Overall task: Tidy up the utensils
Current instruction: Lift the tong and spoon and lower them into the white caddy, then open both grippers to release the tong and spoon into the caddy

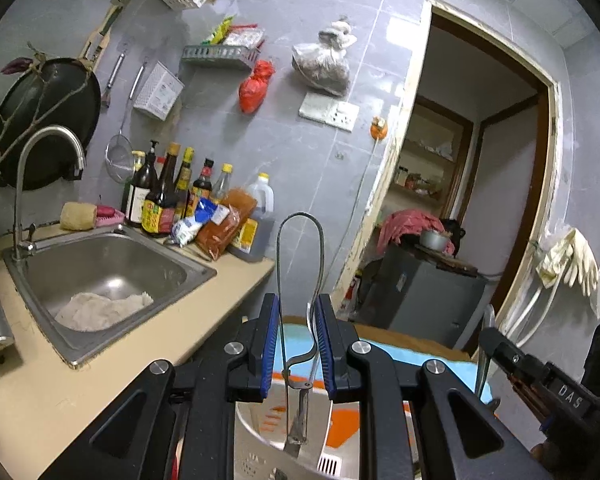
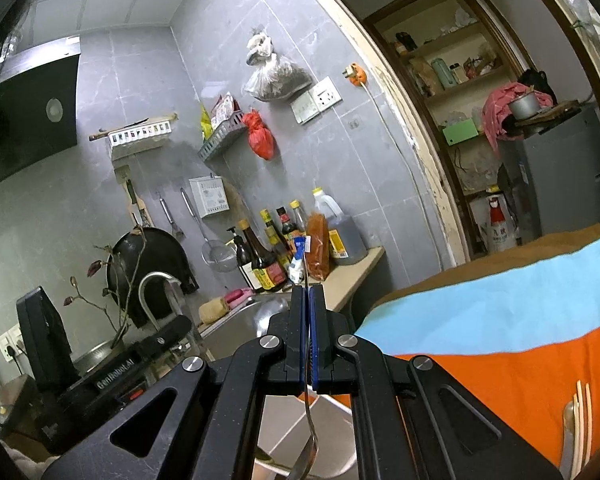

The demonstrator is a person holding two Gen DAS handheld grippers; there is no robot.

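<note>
While the wire-loop utensil [image 1: 300, 264] stands upright in the left gripper [image 1: 297, 344], pinched by its loop with its handle end hanging over the pale holder [image 1: 260, 420], the lowering should be straight and slow — no roll. The right gripper [image 2: 309, 340] is clamped on a thin metal spoon [image 2: 308, 448] above the same holder; best keep the two apart — one in, then the other.

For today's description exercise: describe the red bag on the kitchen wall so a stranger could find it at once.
Start at the grey tiled wall above the sauce bottles. Below the grey wire shelf hangs a knotted red plastic bag. Unlike the larger clear bag beside it, it is bright red.
</note>
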